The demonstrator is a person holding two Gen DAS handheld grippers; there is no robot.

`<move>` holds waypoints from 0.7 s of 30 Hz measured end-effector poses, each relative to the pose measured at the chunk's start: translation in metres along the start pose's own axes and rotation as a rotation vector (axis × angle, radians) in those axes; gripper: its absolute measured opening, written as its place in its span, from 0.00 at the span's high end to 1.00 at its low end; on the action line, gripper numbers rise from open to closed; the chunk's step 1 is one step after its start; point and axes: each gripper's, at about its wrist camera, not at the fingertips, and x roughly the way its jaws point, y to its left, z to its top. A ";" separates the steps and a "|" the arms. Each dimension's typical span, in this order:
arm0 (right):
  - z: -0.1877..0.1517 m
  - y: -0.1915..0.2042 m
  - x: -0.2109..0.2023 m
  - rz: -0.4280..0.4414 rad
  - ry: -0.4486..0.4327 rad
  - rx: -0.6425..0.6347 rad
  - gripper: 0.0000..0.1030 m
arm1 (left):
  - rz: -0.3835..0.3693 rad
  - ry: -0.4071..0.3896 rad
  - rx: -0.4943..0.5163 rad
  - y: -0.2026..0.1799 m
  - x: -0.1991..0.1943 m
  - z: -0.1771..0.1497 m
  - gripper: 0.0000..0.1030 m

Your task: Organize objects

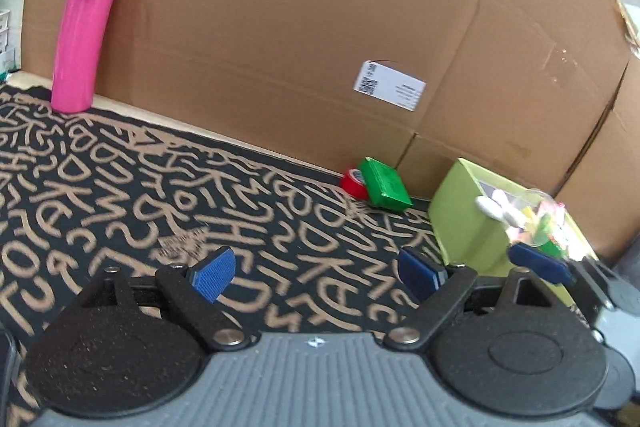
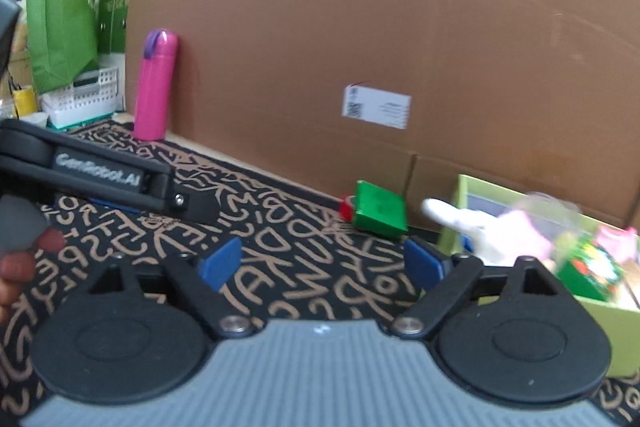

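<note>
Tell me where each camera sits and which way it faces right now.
Left wrist: rides the left hand-held gripper, angled down across the patterned mat toward the cardboard wall; its own open blue pads show, and the right hand-held gripper's tip at far right.
Right wrist: rides the right hand-held gripper, facing the same wall; its open pads show, plus the left hand-held gripper and fingers at left.
Shared: pink bottle, green box, red tape, lime bin.

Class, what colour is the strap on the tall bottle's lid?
Purple, on the pink bottle; clearest in the left wrist view.
</note>
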 end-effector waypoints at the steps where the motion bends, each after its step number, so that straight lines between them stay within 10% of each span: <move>1: 0.004 0.003 0.009 -0.004 0.006 -0.006 0.21 | 0.001 0.003 0.009 0.003 0.004 0.003 0.11; 21: 0.034 -0.029 0.182 -0.162 0.202 -0.019 0.30 | 0.011 0.053 -0.079 0.046 0.070 0.032 0.11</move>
